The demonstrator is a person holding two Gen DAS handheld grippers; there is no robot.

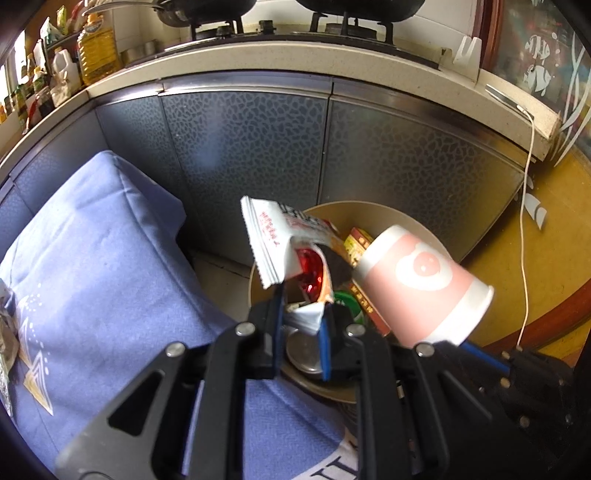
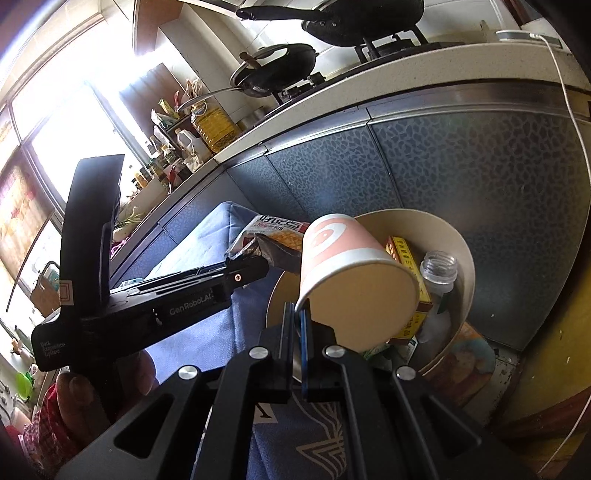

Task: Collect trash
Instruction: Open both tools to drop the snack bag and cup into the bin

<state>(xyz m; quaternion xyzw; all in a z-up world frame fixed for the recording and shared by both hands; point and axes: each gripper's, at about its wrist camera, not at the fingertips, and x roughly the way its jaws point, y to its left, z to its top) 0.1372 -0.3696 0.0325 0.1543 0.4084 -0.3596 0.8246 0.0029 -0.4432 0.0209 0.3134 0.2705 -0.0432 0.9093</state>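
My left gripper is shut on a crumpled white and orange snack wrapper, held over a beige trash bin. My right gripper is shut on the rim of a pink and white paper cup, tilted over the same bin. The cup also shows in the left wrist view, and the wrapper in the right wrist view. The bin holds a yellow and red box, a clear plastic bottle and a metal lid.
A table with a blue cloth stands left of the bin. Grey cabinet doors run under a counter with a stove and pans. A white cable hangs at the right. A yellow oil bottle stands on the counter.
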